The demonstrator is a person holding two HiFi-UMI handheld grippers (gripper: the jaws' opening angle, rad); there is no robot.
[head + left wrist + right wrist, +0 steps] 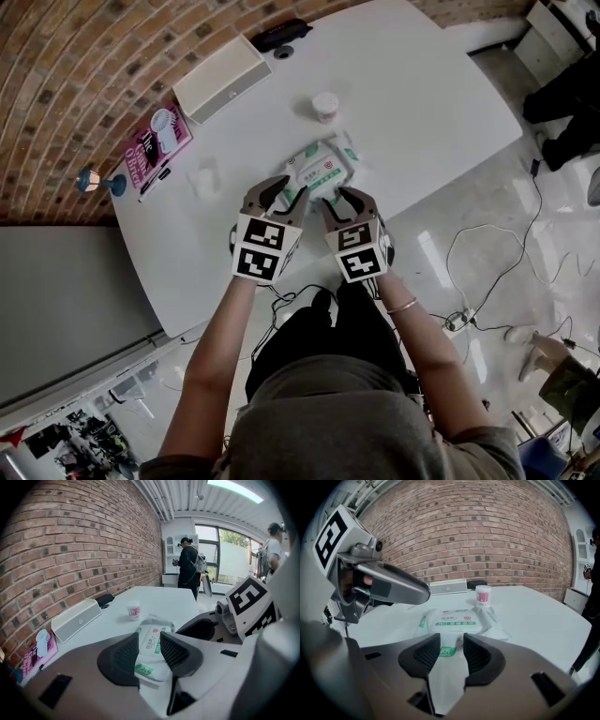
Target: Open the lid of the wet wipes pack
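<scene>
White table (422, 103) against a brick wall (84, 56), with people standing far back in the room. The wet wipes pack (320, 171) lies flat near the middle of the table, its lid (453, 619) face up and, as far as I can tell, still closed. A small cup (325, 105) stands just behind the pack, and a white box (221, 77) sits well off to the left.

Your left gripper (149, 640) has its jaws wide apart. The pack shows through the gap, but the pads aren't on it. Your right gripper (451, 641) is also wide open. The pack's near end, with the green label (446, 652), sits in the gap, and nothing is pinched. Both grippers are empty, side by side at the pack's near edge.

Risks as I see them:
- The pack is soft and light and the table is smooth. If you pull the lid without pinning the body, I'd expect the whole pack to lift or slide.
- If you close on the film instead of the lid's lip, you'll crumple the wrapper and the lid stays shut.
- The grippers sit close together, so angling either one inward could knock the jaws into each other.
- Pushing the pack forward could tip the cup behind it.
</scene>
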